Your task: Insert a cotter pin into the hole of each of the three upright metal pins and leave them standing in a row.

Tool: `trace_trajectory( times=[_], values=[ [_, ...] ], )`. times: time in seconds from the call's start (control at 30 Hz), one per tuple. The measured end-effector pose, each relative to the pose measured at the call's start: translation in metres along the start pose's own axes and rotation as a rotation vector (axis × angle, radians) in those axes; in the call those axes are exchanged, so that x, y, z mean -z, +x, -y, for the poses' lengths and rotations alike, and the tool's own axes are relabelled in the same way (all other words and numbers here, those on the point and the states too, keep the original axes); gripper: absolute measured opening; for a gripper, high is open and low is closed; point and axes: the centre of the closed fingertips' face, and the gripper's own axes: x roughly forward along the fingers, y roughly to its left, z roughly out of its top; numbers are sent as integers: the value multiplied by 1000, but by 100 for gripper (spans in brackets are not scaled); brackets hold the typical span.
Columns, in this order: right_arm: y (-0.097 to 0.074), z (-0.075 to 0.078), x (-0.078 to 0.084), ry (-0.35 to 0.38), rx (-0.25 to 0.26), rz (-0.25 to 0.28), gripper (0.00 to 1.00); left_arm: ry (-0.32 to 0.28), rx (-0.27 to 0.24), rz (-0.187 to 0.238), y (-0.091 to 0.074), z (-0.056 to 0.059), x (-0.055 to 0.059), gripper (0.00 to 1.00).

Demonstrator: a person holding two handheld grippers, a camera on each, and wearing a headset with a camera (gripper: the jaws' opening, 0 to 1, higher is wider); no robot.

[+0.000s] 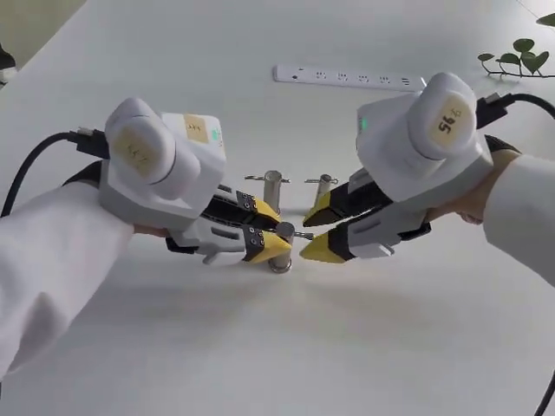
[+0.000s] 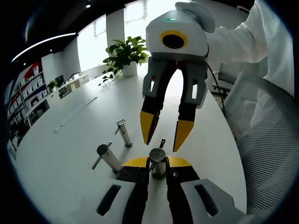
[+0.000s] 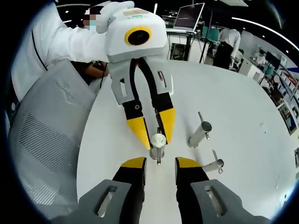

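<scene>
The left tool (image 1: 274, 230) is clenched on the near metal pin (image 2: 157, 158), which stands upright on the white surface (image 1: 260, 347) with a cotter pin (image 3: 159, 156) sticking out towards the right tool (image 1: 310, 234). The right tool's jaws are released, either side of that cotter pin's end. Just beyond stand the far left pin (image 1: 273, 187) and the far right pin (image 1: 323, 185), each with a cotter pin through it.

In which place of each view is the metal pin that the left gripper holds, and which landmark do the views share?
Head view: the held pin is just below centre, in the left gripper.
Left gripper view: bottom centre, between that view's own jaws.
Right gripper view: centre, just beyond that view's own jaws.
Shared landmark: the middle pin and the far pin, standing beside it.
</scene>
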Motion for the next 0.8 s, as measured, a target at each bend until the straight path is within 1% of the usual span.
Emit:
trace_trajectory(
  times=[0.07, 0.13, 0.3, 0.37, 0.43, 0.6, 0.8],
  values=[
    [-3, 0, 3, 8, -1, -7, 16, -2, -1, 0, 0, 0, 0, 11],
    [-7, 2, 6, 30, -2, 2, 12, 0, -3, -1, 0, 0, 0, 11],
    [-12, 2, 2, 80, -4, 35, 7, -4, -9, 0, -2, 0, 0, 11],
    [-12, 1, 0, 97, -10, 50, 0, -6, -10, 3, -3, 0, -1, 11],
    [-11, 1, 1, 106, -8, 55, 0, -5, -12, 1, -3, 0, -1, 11],
    [-7, 0, -3, 89, -6, 57, 0, -6, -16, 1, -4, 0, -1, 11],
    [-4, -1, -7, 88, -13, 64, 0, -10, -19, 1, -5, -1, -2, 11]
  ],
)
